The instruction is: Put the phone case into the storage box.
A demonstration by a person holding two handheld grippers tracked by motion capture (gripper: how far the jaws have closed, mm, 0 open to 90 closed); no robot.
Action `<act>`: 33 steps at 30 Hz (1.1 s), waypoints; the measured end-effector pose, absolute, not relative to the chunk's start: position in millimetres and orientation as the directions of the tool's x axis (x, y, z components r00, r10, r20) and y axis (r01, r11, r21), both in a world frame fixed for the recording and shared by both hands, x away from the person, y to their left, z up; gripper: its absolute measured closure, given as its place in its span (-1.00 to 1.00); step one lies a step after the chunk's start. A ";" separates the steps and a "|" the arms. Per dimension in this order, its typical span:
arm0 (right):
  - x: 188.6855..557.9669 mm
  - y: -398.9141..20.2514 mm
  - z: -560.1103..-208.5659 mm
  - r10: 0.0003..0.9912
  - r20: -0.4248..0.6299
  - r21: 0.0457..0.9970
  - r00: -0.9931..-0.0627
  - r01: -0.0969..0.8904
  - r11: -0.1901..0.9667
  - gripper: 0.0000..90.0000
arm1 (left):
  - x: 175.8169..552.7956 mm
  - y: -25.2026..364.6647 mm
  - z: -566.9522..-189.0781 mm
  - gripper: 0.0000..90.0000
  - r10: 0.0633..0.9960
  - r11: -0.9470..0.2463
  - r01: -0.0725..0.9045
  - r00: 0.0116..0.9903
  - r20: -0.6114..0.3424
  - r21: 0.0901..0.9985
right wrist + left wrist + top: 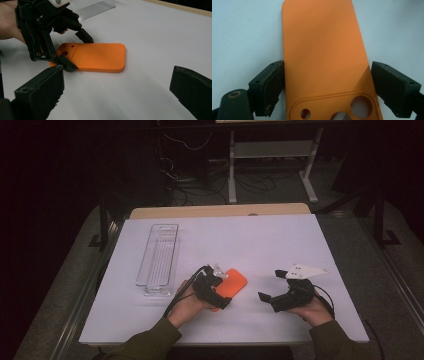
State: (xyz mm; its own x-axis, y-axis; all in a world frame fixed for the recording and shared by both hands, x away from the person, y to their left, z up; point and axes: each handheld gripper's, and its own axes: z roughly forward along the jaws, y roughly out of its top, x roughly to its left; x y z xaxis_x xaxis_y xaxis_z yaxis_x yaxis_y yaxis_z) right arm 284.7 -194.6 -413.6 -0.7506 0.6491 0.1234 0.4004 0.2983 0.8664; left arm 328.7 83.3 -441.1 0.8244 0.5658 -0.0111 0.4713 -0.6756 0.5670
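A flat orange silicone phone case (322,50) with rounded corners and camera cut-outs at one end is seen lying back-up on the white-topped bench (260,245), near the bench's front edge and a little left of its middle. The case's camera end is straddled by the left gripper (216,289), held in the person's left hand (187,306); in the left gripper view one jaw is seen touching or all but touching one long edge of the case, while a narrow gap is left between the other jaw and the opposite edge, so the jaws are spread around the case and not yet pinching it. To the right of the case, apart from it, the right gripper (272,290) is held in the right hand (316,312) just above the bench, its jaws spread wide with nothing between them and pointed toward the case. To the left of the case and farther back on the bench, a long clear plastic tray (159,260) with ribbed bottom is set lengthwise.
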 end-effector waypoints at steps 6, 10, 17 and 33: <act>284.6 -194.4 -413.6 0.650 0.125 0.868 -0.750 0.400 0.295 -1.00 | 330.9 86.3 -438.7 -0.67 0.559 -0.665 0.460 0.829 -0.016 0.588; 284.6 -194.5 -413.6 0.650 0.124 0.867 -0.750 0.400 0.297 -1.00 | 331.6 88.5 -435.4 -0.66 0.551 -0.669 0.454 0.834 -0.018 0.589; 284.6 -194.6 -413.4 0.650 0.126 0.868 -0.750 0.401 0.294 -1.00 | 330.7 88.3 -432.3 -0.66 0.537 -0.666 0.440 0.843 -0.022 0.602; 284.5 -194.8 -413.3 0.652 0.128 0.868 -0.747 0.402 0.290 -1.00 | 338.9 97.9 -407.3 -0.66 0.484 -0.662 0.397 0.874 -0.041 0.635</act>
